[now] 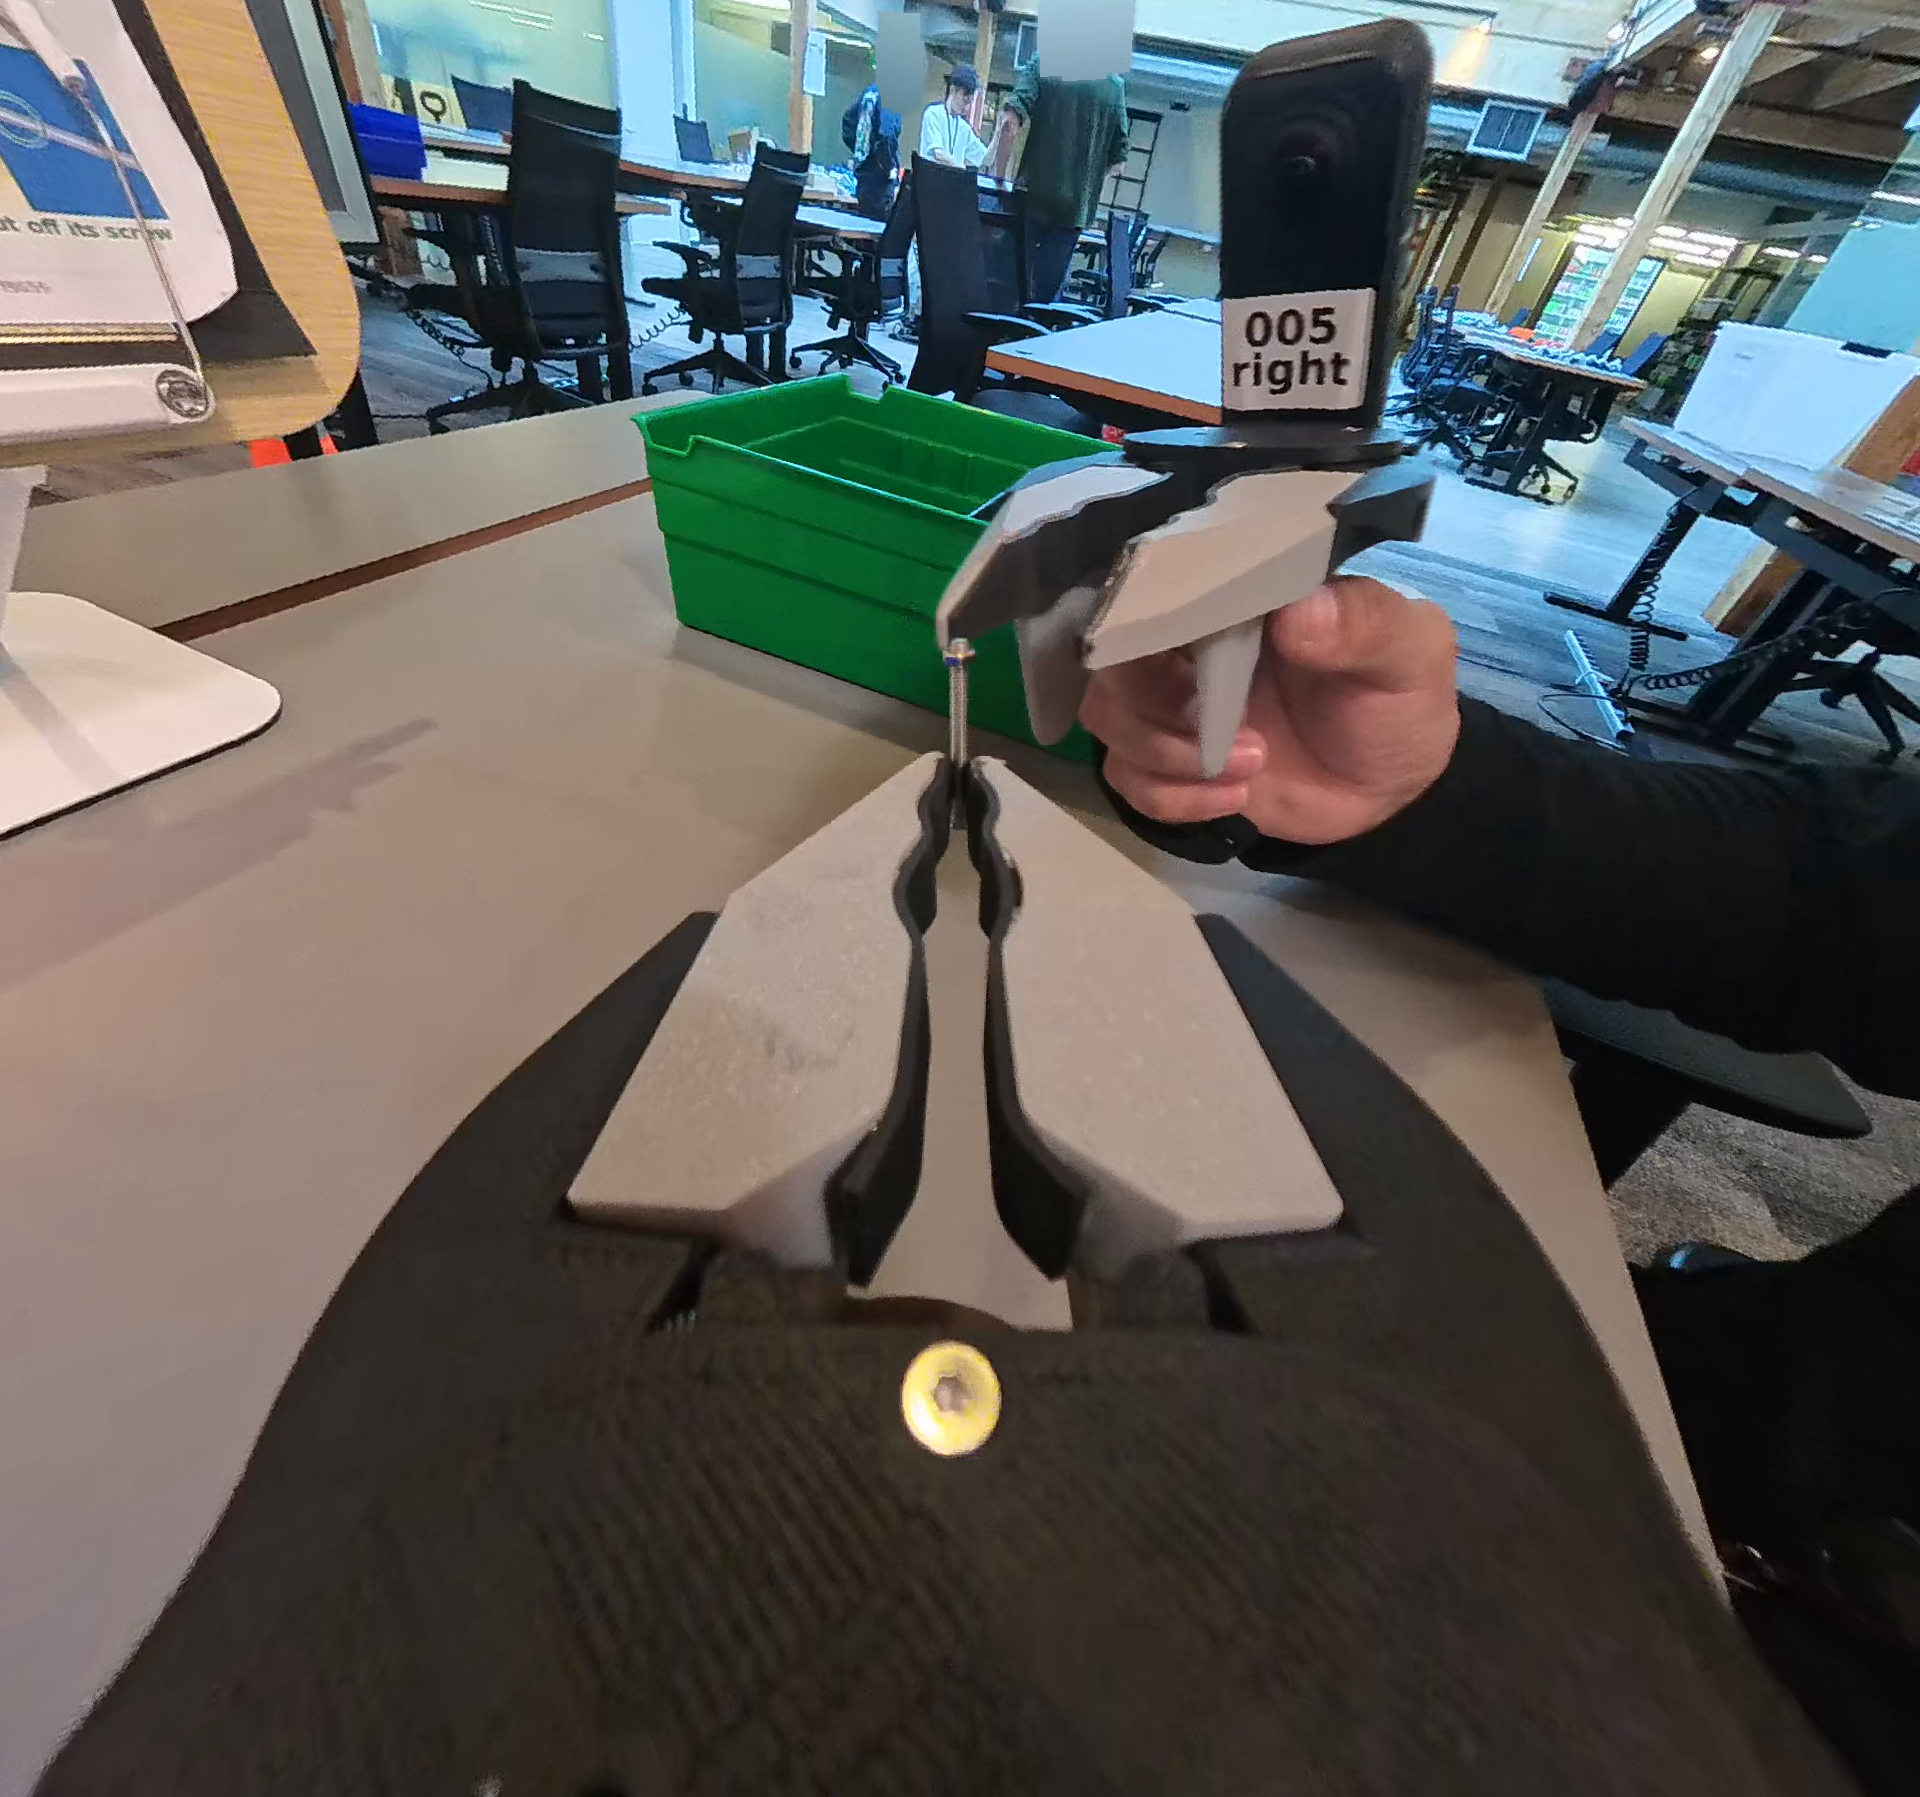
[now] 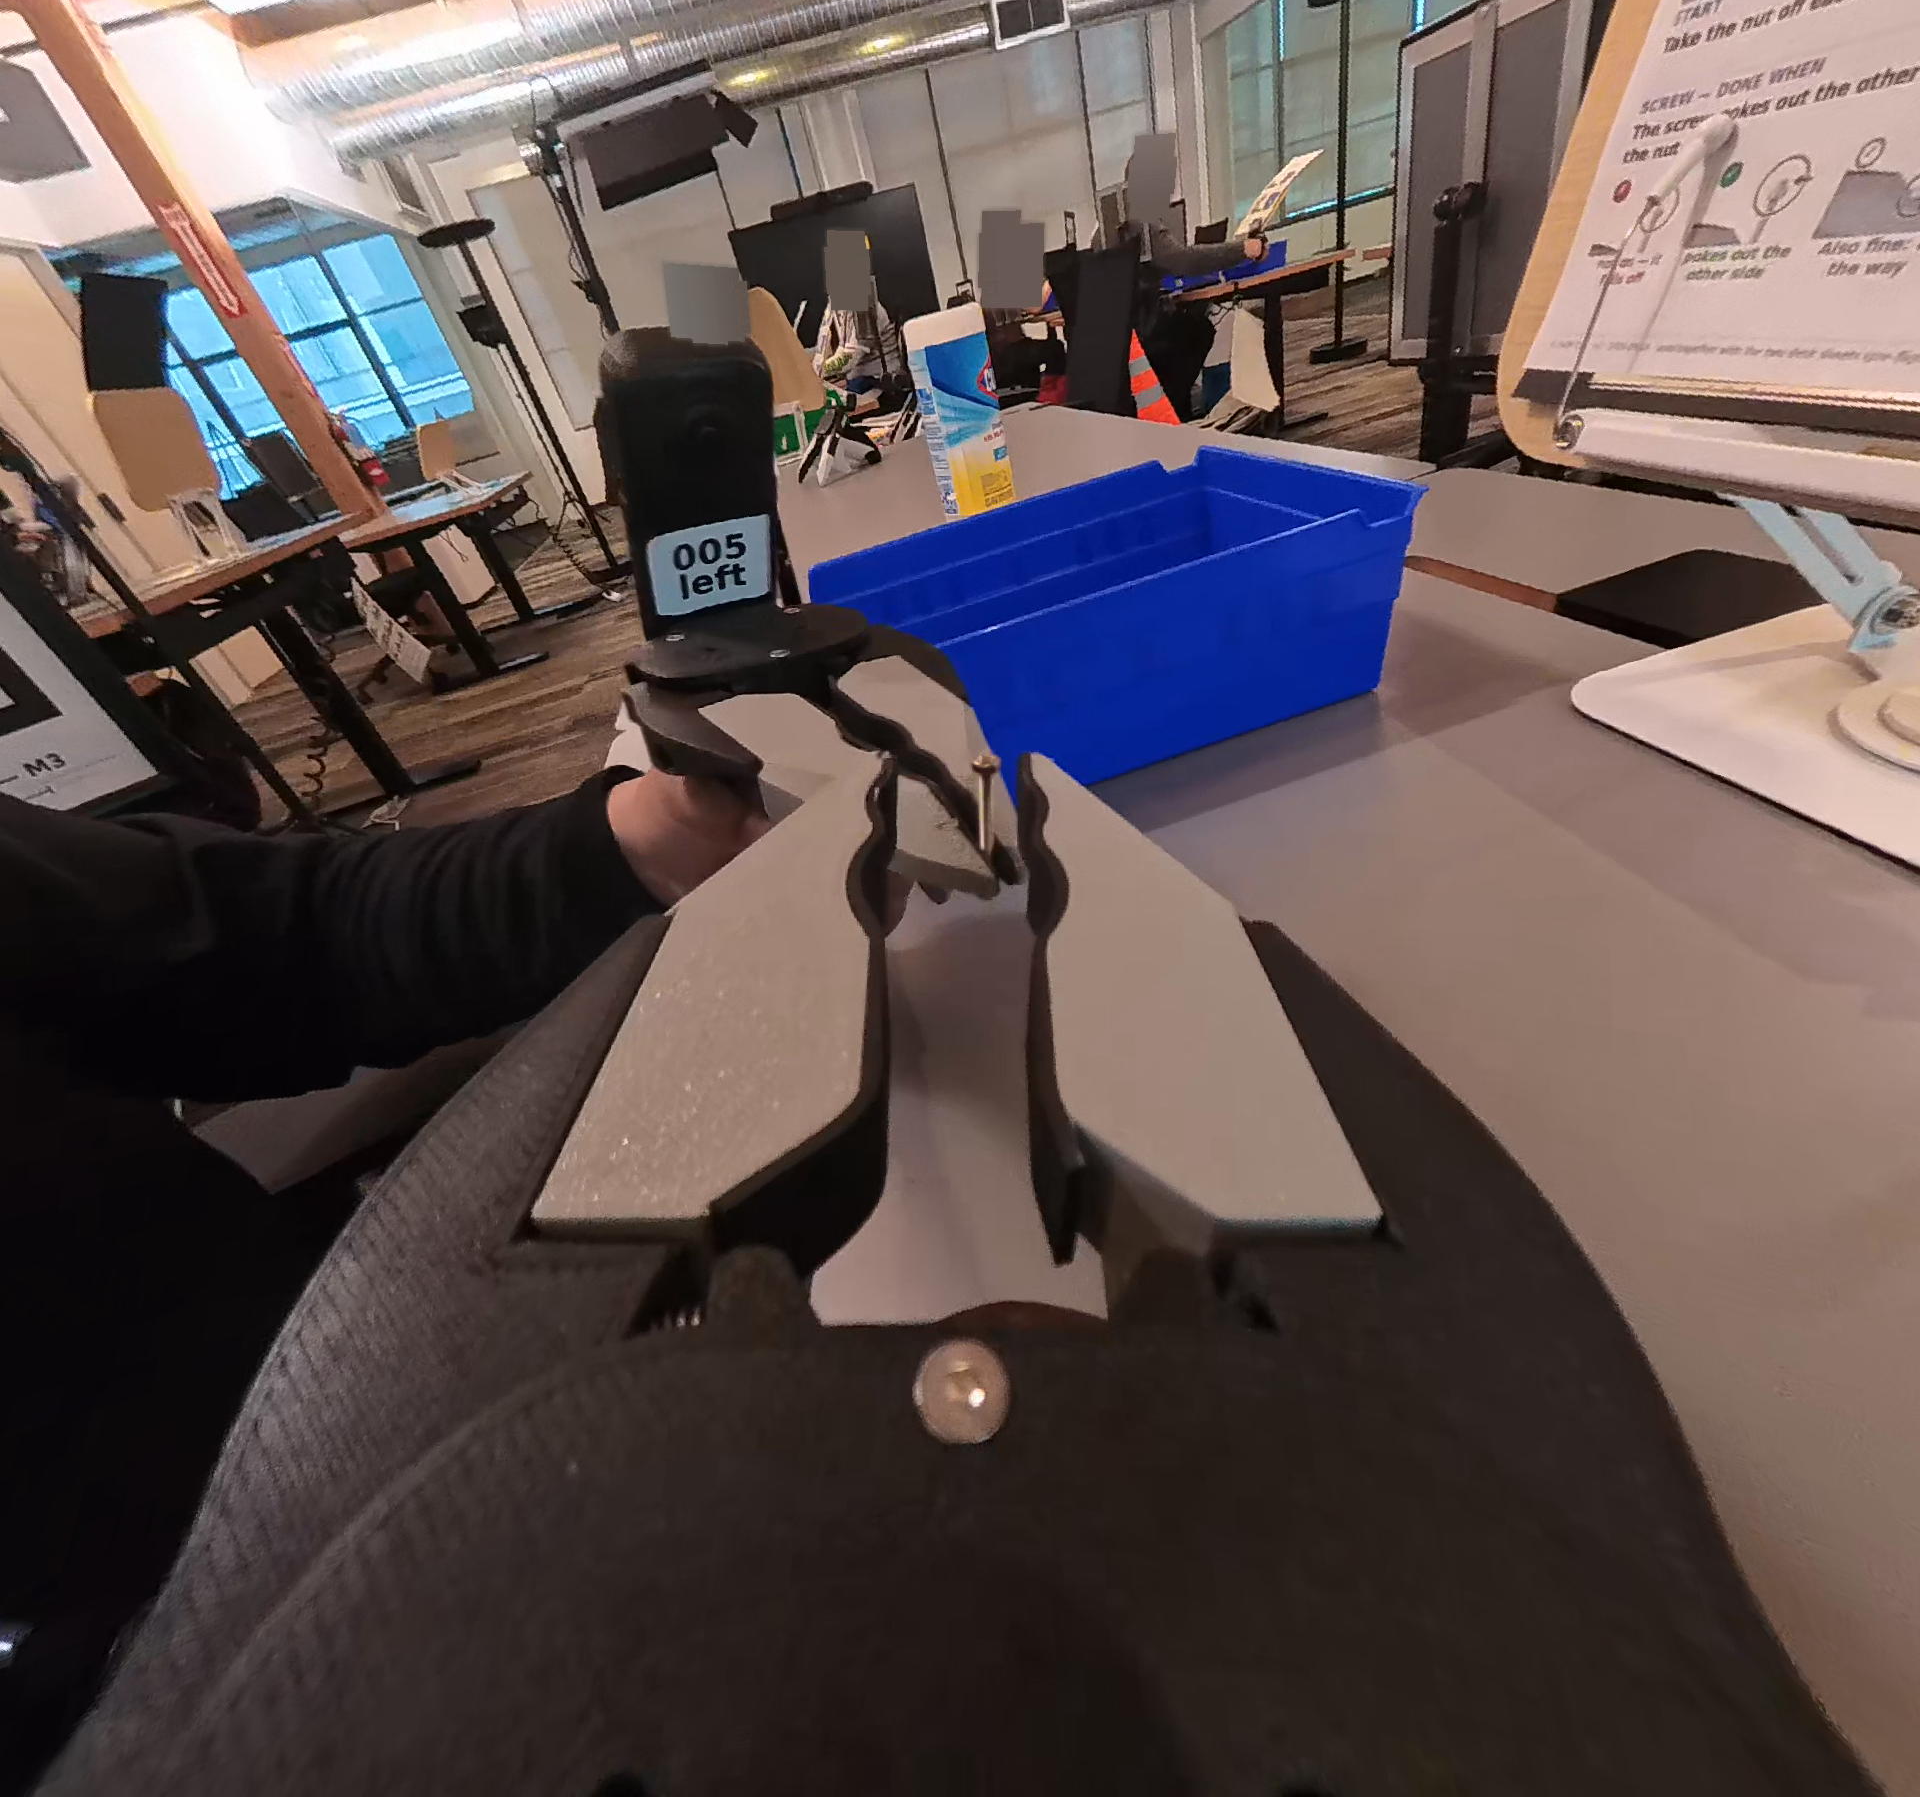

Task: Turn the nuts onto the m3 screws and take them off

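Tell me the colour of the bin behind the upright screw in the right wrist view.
Blue. The bin shows best in the right wrist view, behind the screw.

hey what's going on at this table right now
A person holds a gripper in each hand. The left gripper is shut on a small screw, standing it upright above the grey table. The right gripper's fingers are open around the screw's top, where a nut sits. A green bin and a blue bin stand behind.
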A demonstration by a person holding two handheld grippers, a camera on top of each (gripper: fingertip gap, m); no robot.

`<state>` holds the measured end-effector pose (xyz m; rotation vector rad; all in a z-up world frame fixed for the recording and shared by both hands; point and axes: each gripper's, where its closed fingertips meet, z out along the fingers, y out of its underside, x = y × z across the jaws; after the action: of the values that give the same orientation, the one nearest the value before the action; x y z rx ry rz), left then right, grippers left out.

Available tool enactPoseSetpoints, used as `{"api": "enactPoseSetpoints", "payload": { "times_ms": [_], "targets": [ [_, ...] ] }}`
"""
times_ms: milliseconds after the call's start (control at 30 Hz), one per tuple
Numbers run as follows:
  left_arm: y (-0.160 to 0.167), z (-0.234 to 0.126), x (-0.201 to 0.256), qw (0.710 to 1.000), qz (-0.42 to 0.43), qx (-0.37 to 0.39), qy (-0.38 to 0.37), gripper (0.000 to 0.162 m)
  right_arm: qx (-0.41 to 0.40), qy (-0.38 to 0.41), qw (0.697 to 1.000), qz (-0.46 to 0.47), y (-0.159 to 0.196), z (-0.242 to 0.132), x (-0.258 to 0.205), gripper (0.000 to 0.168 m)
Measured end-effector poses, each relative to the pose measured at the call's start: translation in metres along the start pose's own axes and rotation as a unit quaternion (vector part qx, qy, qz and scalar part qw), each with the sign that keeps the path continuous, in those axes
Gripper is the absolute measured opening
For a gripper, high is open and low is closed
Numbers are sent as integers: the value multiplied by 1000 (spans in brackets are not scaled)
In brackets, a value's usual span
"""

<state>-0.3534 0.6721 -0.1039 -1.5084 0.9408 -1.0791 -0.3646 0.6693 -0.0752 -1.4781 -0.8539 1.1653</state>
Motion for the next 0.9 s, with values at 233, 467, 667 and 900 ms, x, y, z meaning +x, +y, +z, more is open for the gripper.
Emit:
{"api": "enactPoseSetpoints", "payload": {
  "times_ms": [233, 467, 667, 900],
  "targets": [
    [2, 5, 9, 1000, 6, -6, 14, 0, -8, -14, 1000, 0, 5, 11, -9, 22],
    [2, 5, 9, 1000, 12, -7, 9, 0, -9, -8, 1000, -6, 4, 9, -7, 20],
    [-1, 1, 1, 1000, 4, 0, 1, 0, 4, -3, 1000, 4, -2, -2, -1, 19],
    [5, 8, 14, 999, 21, -16, 21, 0, -16, -16, 1000, -2, 8, 11, -9, 17]
  ]
}}
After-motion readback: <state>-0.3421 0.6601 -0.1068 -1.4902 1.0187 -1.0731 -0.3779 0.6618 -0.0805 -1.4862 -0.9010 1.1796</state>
